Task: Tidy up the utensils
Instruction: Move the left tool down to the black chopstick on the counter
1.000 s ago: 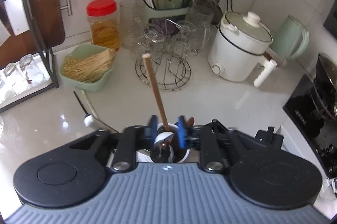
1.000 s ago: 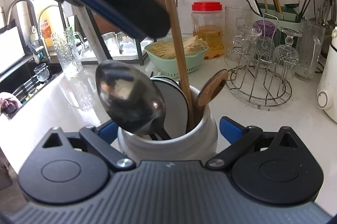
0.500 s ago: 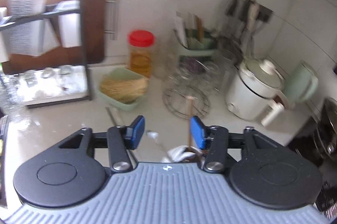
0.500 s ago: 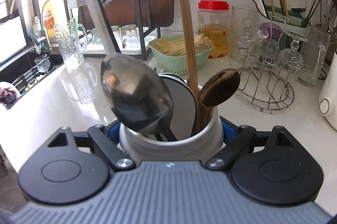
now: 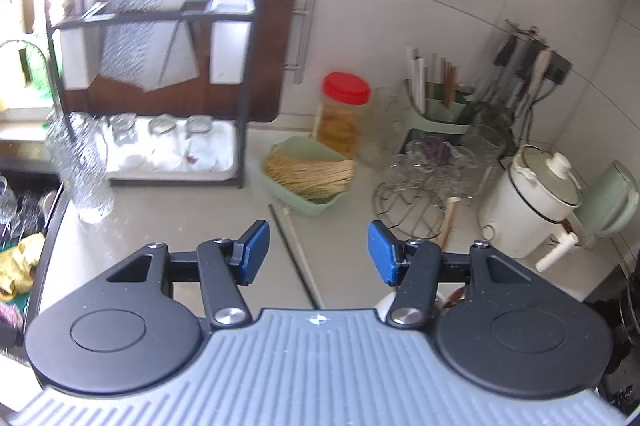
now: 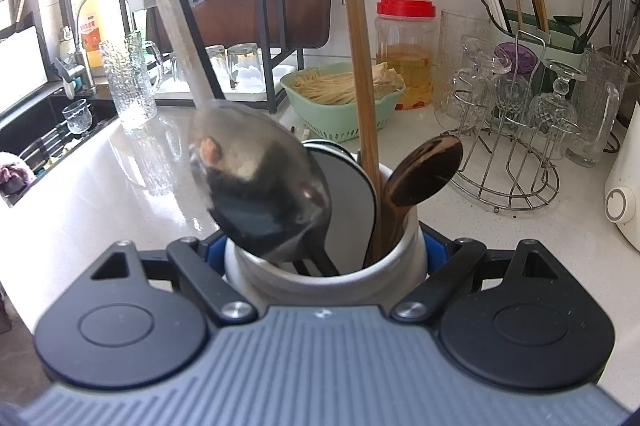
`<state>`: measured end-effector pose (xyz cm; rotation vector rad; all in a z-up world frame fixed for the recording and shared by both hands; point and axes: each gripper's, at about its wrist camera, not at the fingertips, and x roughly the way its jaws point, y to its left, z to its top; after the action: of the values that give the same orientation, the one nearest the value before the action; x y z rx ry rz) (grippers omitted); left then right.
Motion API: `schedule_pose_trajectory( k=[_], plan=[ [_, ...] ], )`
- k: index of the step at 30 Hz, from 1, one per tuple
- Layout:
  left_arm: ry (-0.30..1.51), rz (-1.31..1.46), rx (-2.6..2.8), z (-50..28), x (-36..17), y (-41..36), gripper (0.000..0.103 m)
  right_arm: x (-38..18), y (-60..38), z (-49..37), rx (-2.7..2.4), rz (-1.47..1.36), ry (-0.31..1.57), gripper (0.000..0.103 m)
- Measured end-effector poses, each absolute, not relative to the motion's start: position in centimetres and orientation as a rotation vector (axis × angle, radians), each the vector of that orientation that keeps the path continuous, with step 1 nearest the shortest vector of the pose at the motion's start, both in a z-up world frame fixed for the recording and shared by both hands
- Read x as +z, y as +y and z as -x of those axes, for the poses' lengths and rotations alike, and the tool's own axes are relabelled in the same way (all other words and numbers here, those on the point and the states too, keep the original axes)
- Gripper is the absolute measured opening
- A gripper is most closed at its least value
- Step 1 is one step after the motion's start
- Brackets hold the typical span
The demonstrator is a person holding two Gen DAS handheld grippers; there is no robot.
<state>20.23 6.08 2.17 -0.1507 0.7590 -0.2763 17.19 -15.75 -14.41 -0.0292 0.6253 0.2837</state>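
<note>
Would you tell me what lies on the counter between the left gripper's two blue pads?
In the left wrist view, a dark chopstick and a white chopstick lie side by side there.

The utensil crock (image 6: 320, 278) sits between the right tool's (image 6: 322, 254) pads, holding a ladle (image 6: 256, 186), spatula (image 6: 424, 174) and wooden handle (image 6: 358, 46). Beyond it on the desk (image 6: 100, 194) stand the noodle basket (image 6: 340, 106), left, and glass rack (image 6: 516, 162), right.

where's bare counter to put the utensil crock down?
Free: the counter between the textured glass mug and the white crock held in the right gripper. Also bare right of the crock, before the wire glass rack. Crowded: back wall, from green basket to rack.
</note>
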Motion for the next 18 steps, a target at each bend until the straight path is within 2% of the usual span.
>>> schedule_pose_trajectory(
  k=[18],
  plan=[
    [0.951, 0.121, -0.176, -26.5, -7.5, 8.2, 0.062, -14.4, -15.6, -17.4, 0.252, 0.010, 0.644, 0.091]
  ],
)
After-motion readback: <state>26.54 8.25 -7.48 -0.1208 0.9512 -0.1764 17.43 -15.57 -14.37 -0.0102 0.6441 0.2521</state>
